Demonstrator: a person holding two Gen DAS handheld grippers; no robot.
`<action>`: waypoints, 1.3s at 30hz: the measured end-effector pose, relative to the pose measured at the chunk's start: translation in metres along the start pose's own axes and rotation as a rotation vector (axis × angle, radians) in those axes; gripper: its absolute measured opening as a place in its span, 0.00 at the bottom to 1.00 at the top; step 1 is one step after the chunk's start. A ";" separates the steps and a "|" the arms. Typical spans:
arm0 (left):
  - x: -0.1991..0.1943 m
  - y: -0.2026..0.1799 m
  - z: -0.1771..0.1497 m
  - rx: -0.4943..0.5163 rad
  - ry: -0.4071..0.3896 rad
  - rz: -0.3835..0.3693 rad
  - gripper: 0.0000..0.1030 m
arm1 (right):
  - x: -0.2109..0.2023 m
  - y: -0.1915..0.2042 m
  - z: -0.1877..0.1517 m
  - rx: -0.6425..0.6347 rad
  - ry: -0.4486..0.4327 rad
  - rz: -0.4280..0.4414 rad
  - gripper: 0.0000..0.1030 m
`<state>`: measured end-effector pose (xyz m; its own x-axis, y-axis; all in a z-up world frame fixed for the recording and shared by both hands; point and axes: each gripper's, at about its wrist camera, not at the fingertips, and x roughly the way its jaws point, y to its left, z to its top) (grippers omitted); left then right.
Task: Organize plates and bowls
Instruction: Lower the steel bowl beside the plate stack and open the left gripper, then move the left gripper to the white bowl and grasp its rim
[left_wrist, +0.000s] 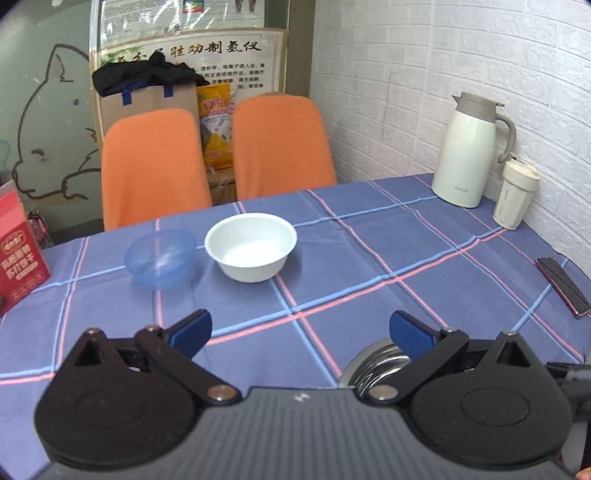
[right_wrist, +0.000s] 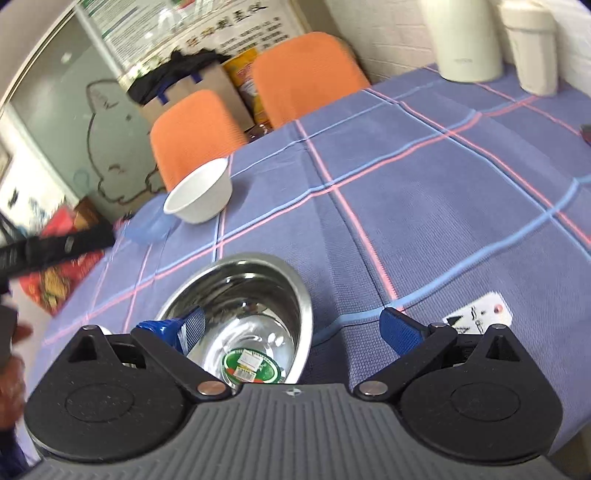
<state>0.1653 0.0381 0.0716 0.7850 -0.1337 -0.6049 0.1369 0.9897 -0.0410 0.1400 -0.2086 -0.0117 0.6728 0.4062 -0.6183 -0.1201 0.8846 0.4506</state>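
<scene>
On the checked tablecloth (left_wrist: 369, 258), a white bowl (left_wrist: 251, 251) stands upright beside a translucent blue bowl (left_wrist: 159, 258) on its left. My left gripper (left_wrist: 301, 332) hangs open well short of both, holding nothing. A steel bowl (left_wrist: 373, 363) peeks out behind its right finger. In the right wrist view the steel bowl (right_wrist: 240, 295) is close below, with a green label on its bottom. My right gripper (right_wrist: 293, 326) is open, its left finger over the bowl's inside and its right finger outside the right rim. The white bowl (right_wrist: 199, 192) and blue bowl (right_wrist: 147, 225) lie farther back left.
A cream thermos jug (left_wrist: 469, 151) and lidded cup (left_wrist: 517, 195) stand by the brick wall at back right. A phone (left_wrist: 561, 286) lies near the right edge. A red box (left_wrist: 18, 251) is at far left. Two orange chairs (left_wrist: 155, 166) back the table. A white tag (right_wrist: 476, 314) lies on the cloth.
</scene>
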 end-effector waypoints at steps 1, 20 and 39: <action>-0.001 0.002 -0.003 -0.001 0.002 0.004 0.99 | -0.002 -0.001 -0.001 0.009 -0.025 0.013 0.86; 0.058 0.094 0.050 -0.094 0.035 0.044 0.99 | 0.052 0.059 0.094 -0.530 -0.054 -0.023 0.86; 0.247 0.110 0.120 -0.050 0.311 -0.134 0.99 | 0.209 0.108 0.119 -0.749 0.250 0.047 0.86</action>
<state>0.4468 0.1075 0.0126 0.5388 -0.2486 -0.8049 0.1908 0.9666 -0.1709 0.3547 -0.0549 -0.0157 0.4816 0.4075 -0.7759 -0.6632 0.7482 -0.0187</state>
